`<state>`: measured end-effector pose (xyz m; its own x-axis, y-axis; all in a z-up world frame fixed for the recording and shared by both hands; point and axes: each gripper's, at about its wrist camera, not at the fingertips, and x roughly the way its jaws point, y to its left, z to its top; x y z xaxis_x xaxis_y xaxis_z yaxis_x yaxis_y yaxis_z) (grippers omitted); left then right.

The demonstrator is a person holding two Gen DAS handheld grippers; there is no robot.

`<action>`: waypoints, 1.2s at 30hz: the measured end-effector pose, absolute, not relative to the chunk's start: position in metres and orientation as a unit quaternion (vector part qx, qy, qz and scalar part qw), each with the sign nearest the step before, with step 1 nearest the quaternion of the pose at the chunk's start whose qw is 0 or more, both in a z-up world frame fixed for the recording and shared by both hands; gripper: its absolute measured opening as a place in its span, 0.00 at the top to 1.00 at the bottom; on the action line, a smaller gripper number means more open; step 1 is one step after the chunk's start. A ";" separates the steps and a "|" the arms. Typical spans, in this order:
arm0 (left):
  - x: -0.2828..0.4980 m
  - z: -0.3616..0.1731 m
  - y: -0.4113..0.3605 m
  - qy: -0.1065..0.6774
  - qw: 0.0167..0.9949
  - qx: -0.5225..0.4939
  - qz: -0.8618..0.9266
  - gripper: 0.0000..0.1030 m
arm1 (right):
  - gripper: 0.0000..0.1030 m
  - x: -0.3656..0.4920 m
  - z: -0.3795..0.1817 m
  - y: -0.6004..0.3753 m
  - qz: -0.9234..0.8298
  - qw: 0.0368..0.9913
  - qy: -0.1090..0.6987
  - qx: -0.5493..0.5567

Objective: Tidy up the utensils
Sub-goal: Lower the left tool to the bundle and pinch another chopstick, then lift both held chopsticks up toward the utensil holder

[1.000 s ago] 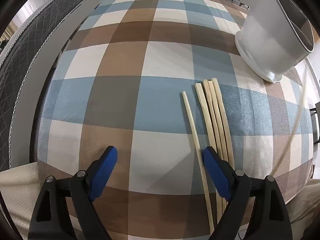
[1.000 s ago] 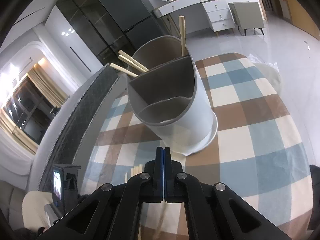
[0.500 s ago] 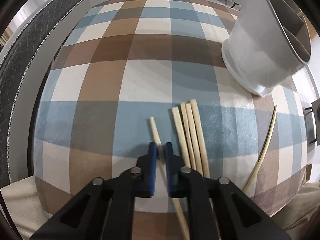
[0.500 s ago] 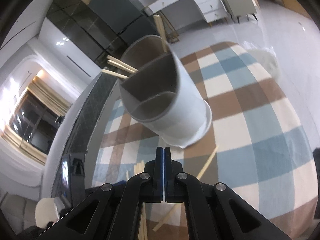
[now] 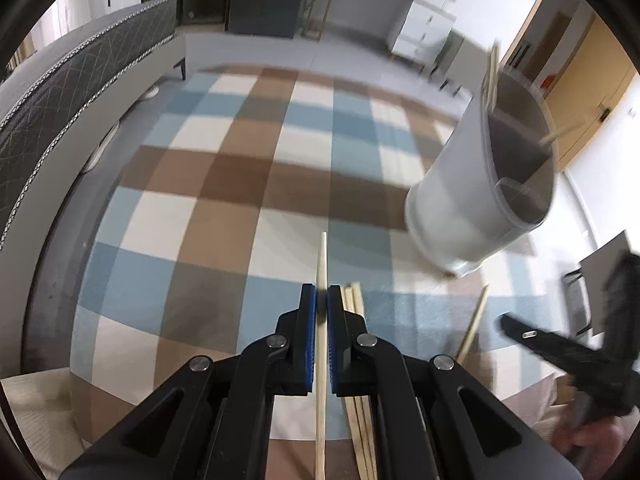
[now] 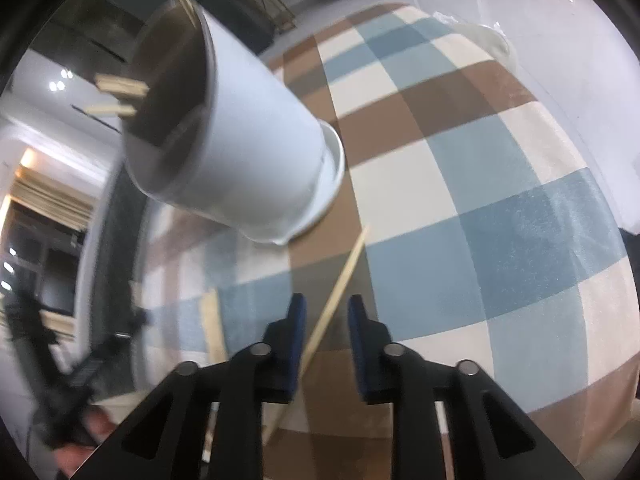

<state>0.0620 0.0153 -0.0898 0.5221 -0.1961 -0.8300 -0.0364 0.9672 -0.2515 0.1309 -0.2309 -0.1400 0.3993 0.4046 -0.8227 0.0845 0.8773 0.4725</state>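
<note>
Left tongs (image 5: 321, 300) are pinched almost fully closed on 1 wooden chopstick (image 5: 321, 256), blue pads (image 5: 307, 312) pressing it from both sides, and the stick runs straight out ahead past the tips and back under the tool toward the near edge of the table. Looks like it's lifted a bit off the checked tablecloth (image 5: 224, 216), but honestly can't tell for sure. Just to the right of those jaws there's a little bundle of loose chopsticks (image 5: 354, 420) lying flat near the near edge, about 3 of them, touching each other. Further right is 1 more stray chopstick (image 6: 340, 292) lying at an angle, and in the right wrist view the right tongs (image 6: 325, 320) sit with the jaws partly open, 1 finger on each side of that stick, not touching it as far as I can see, so nothing is held. The white utensil holder (image 5: 460, 200) stands toward the right side of the table, well apart from the bundle, with its base close to the far tip of the stray stick. It has dividers inside and a few chopsticks already in it (image 6: 120, 94), poking out over the rim of the back compartment. Both views are a bit blurry.
</note>
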 end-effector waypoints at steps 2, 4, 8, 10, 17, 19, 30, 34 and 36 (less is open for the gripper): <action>0.064 -0.082 0.019 0.478 0.867 -0.133 -0.051 0.99 | 0.72 0.134 -0.146 -0.224 0.083 0.809 0.546 0.201; 0.071 -0.079 0.027 0.472 0.868 -0.146 -0.058 0.99 | 0.71 0.138 -0.151 -0.213 0.075 0.811 0.552 0.178; 0.072 -0.073 0.036 0.459 0.873 -0.151 -0.066 0.99 | 0.61 0.139 -0.150 -0.185 0.055 0.829 0.546 0.111; 0.071 -0.072 0.041 0.459 0.872 -0.157 -0.068 0.99 | 0.61 0.138 -0.149 -0.168 0.040 0.834 0.547 0.059; 0.068 -0.067 0.054 0.456 0.870 -0.173 -0.071 0.99 | 0.76 0.134 -0.150 -0.135 0.010 0.828 0.560 -0.028; 0.068 -0.065 0.053 0.455 0.870 -0.173 -0.076 0.99 | 0.90 0.131 -0.149 -0.127 0.023 0.825 0.563 -0.042; 0.062 -0.057 0.050 0.450 0.871 -0.169 -0.105 0.99 | 1.00 0.109 -0.133 -0.143 0.067 0.844 0.532 0.007; 0.057 -0.058 0.048 0.455 0.869 -0.164 -0.102 0.99 | 1.00 0.102 -0.129 -0.153 0.075 0.850 0.520 0.034; 0.057 -0.059 0.048 0.459 0.867 -0.167 -0.099 0.99 | 0.99 0.104 -0.129 -0.159 0.087 0.844 0.526 0.057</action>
<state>0.0566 0.0481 -0.0594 0.5584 -0.3258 -0.7629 0.0191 0.9245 -0.3808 0.1040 -0.1586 -0.1287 0.4324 0.2074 -0.8775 -0.0870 0.9782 0.1884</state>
